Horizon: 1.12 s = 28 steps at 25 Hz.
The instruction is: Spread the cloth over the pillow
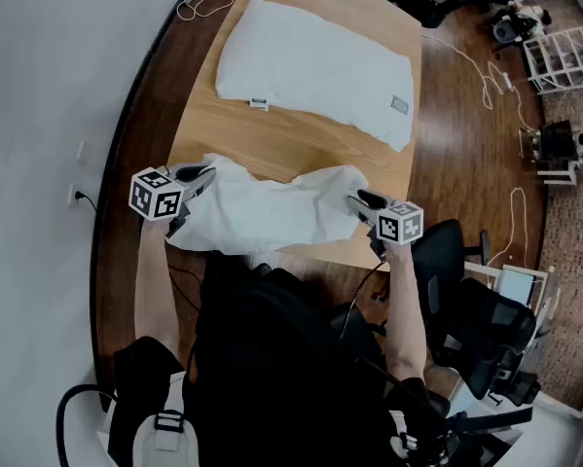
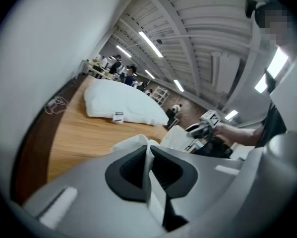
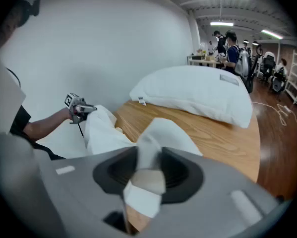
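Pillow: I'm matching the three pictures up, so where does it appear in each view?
Head view: pillow top centre.
Left gripper view: pillow left of centre, mid-height.
Right gripper view: pillow right of centre, mid-height.
Shared landmark: white cloth, nearer the camera than the pillow everywhere.

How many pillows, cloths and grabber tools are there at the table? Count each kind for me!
pillow: 1
cloth: 1
grippers: 2, the left gripper and the right gripper, each shut on the cloth
Total: 4
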Each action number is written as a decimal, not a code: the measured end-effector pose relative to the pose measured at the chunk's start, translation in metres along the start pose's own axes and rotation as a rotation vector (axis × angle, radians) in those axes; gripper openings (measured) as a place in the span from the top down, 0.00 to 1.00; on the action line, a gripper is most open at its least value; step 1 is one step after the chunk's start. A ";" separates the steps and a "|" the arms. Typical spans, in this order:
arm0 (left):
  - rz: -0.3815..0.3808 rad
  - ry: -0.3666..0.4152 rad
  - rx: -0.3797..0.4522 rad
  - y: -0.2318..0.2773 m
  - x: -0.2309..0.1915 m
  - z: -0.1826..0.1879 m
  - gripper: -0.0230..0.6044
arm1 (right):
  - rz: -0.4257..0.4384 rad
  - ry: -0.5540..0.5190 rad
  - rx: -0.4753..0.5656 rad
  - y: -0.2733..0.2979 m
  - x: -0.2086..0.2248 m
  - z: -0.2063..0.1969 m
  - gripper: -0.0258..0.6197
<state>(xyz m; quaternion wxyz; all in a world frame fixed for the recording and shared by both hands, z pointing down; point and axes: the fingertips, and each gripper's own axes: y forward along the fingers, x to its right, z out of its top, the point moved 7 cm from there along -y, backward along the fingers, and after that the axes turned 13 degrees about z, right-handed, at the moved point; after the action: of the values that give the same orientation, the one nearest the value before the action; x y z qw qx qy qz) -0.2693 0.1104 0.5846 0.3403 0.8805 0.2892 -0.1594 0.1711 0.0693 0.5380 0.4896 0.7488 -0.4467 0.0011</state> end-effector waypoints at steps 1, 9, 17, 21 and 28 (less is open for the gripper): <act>-0.055 -0.002 0.022 -0.002 0.003 0.010 0.94 | 0.012 0.039 0.024 0.001 0.002 0.006 0.91; -0.302 0.279 0.654 -0.124 0.091 0.151 0.94 | -0.036 -0.152 0.463 -0.143 -0.050 0.077 0.94; -0.099 0.170 0.004 -0.034 0.034 -0.042 0.94 | -0.156 -0.073 -0.013 -0.028 0.014 -0.160 0.87; 0.100 0.025 -0.097 -0.034 0.015 -0.094 0.85 | -0.121 0.286 -0.032 -0.007 0.038 -0.233 0.53; 0.294 -0.063 0.060 -0.118 -0.017 -0.053 0.74 | -0.222 0.375 0.178 -0.104 0.089 -0.191 0.46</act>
<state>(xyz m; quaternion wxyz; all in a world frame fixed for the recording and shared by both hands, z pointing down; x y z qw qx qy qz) -0.3514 0.2107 0.5709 0.3422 0.9177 0.1415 -0.1440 0.3775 0.1633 0.6002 0.4933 0.8202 -0.2611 0.1256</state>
